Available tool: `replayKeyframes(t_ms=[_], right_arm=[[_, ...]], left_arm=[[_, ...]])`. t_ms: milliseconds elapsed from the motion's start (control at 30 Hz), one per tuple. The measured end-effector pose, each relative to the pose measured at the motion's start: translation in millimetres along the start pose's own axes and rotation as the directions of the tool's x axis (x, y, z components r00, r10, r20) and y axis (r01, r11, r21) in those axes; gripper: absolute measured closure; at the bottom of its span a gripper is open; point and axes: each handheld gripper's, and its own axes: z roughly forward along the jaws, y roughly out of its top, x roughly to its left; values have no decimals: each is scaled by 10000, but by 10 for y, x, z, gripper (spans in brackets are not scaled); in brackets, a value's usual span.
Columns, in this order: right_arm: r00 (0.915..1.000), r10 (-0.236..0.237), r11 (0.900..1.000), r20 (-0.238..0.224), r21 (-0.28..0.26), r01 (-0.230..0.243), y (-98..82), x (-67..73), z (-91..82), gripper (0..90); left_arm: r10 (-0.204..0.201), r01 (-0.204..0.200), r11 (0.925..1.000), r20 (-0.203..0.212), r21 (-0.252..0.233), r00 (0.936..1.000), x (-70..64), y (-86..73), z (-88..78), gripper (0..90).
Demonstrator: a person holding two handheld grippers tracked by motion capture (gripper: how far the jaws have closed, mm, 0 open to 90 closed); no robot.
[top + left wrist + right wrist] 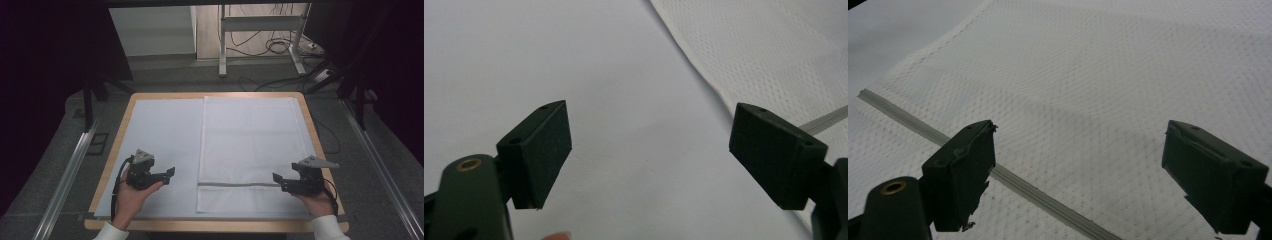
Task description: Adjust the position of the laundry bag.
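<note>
A white mesh bag [250, 150] lies flat on the right half of the table, with a grey zipper strip [240, 184] across its near end. My left gripper [170, 176] hovers open over the bare white cover to the left of the bag, held by a hand and pointing right. In the left gripper view its jaws stand wide apart with nothing between them, and the mesh bag [774, 55] lies at the upper right. My right gripper [276, 181] is open at the bag's near right edge, pointing left. Its own view looks down on the mesh bag [1128, 75] and the zipper strip [1013, 180].
The table [120, 130] has a wooden rim and a white cover [165, 135]. Metal rails [70, 170] run along both sides on the floor. A desk frame with cables [270, 40] stands beyond the far edge.
</note>
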Motion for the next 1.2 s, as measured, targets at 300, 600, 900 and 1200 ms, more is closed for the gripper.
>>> replayKeyframes(t_ms=[300,600,900,1200], right_arm=[[10000,-12,10000,72,-32,12,-5,-42,-7,137],[9998,63,9999,205,-100,-61,12,-56,-20,137],[9997,38,9999,239,-105,-35,11,-61,-25,137],[9995,-67,10000,312,-19,68,8,-51,-14,137]], left_arm=[[-110,104,9995,204,283,9997,-54,51,23,207],[-35,-6,9977,599,681,9982,-228,137,160,229],[37,-123,9951,873,977,9962,-368,163,274,239],[123,-268,9914,1130,1281,9935,-513,210,407,248]])
